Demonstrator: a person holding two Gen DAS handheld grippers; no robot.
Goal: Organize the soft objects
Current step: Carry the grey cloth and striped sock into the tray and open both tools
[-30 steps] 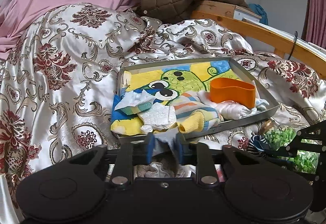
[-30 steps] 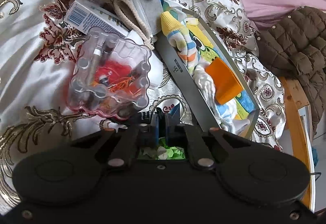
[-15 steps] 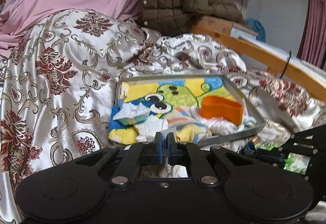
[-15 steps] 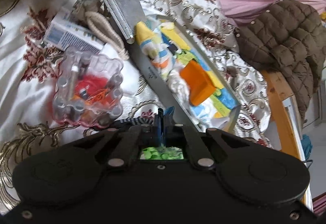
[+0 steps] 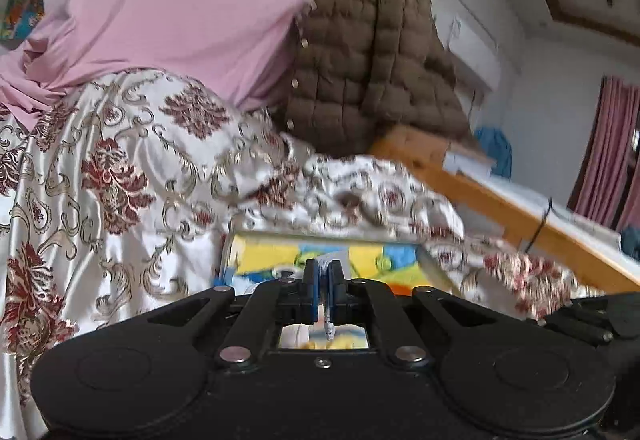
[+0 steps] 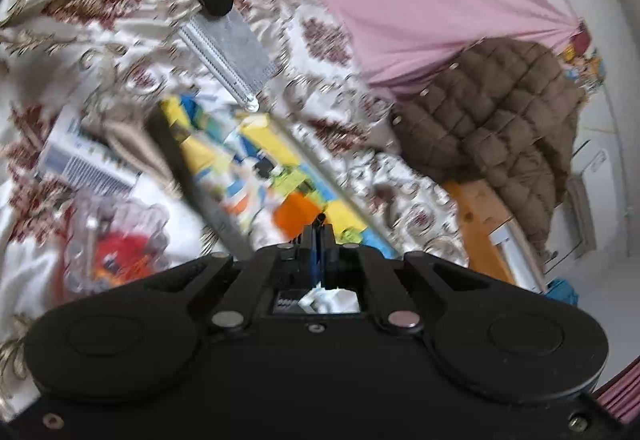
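Observation:
My left gripper (image 5: 324, 268) is shut on a thin grey face mask (image 5: 329, 320); in the right wrist view the mask (image 6: 236, 48) hangs from it above the bed. The grey tray (image 6: 208, 196) with a cartoon towel (image 5: 272, 260), striped socks and an orange cup (image 6: 298, 214) lies below. My right gripper (image 6: 318, 230) is shut; a bit of whitish-green material (image 6: 320, 300) shows behind its fingers, and whether it is held I cannot tell.
A clear plastic organiser (image 6: 116, 244) with red contents and a white-blue packet (image 6: 80, 160) lie left of the tray on the patterned bedspread (image 5: 120, 180). A brown quilted jacket (image 5: 372, 72), pink sheet (image 5: 200, 0) and wooden bed frame (image 5: 500, 196) are behind.
My left gripper closed on the face mask and lifted it up over the tray. My right gripper rose and tilted up; both views now blur with motion.

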